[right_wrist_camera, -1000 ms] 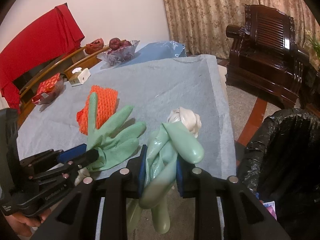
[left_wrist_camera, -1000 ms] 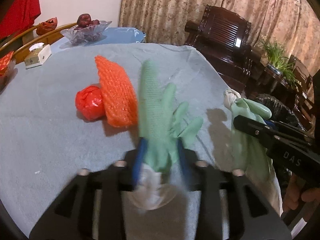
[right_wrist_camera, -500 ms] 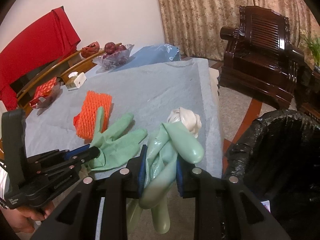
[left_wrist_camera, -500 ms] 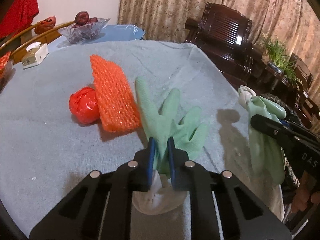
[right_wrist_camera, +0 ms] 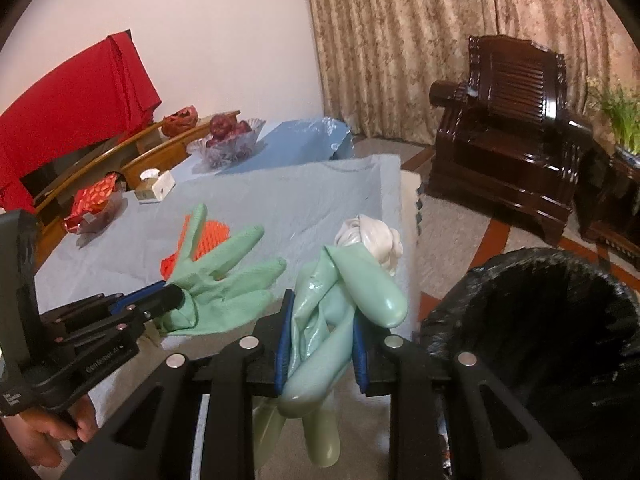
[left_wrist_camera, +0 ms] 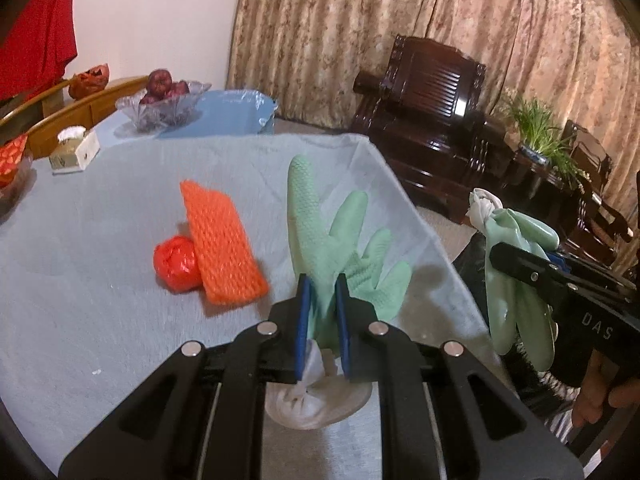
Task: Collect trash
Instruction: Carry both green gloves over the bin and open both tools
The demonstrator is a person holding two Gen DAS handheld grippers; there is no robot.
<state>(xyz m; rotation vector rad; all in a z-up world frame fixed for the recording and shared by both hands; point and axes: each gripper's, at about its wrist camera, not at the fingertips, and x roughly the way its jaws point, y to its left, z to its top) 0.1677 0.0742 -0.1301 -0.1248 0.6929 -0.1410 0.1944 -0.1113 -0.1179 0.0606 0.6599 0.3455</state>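
Note:
My left gripper [left_wrist_camera: 322, 286] is shut on a textured green glove [left_wrist_camera: 340, 248], pinched near its cuff and lifted off the table, fingers pointing away; its white lining hangs below the jaws. From the right wrist view the same glove [right_wrist_camera: 224, 284] sticks out of the left gripper [right_wrist_camera: 172, 298]. My right gripper [right_wrist_camera: 322, 322] is shut on a smooth, crumpled green glove [right_wrist_camera: 340, 300] with a white lining [right_wrist_camera: 370, 240] bunched at the top and fingers dangling below. An orange foam net [left_wrist_camera: 222, 242] and a red crumpled ball [left_wrist_camera: 176, 262] lie on the table.
A bin lined with a black bag [right_wrist_camera: 540, 340] stands right of the table, beside my right gripper. The grey-blue tablecloth [left_wrist_camera: 80, 280] carries a tissue box [left_wrist_camera: 74, 152] and a glass fruit bowl [left_wrist_camera: 162, 106] at the far edge. Dark wooden armchairs [left_wrist_camera: 432, 120] stand behind.
My left gripper closed on the textured green glove and raised it off the cloth. My right gripper rose a little, still holding the smooth glove.

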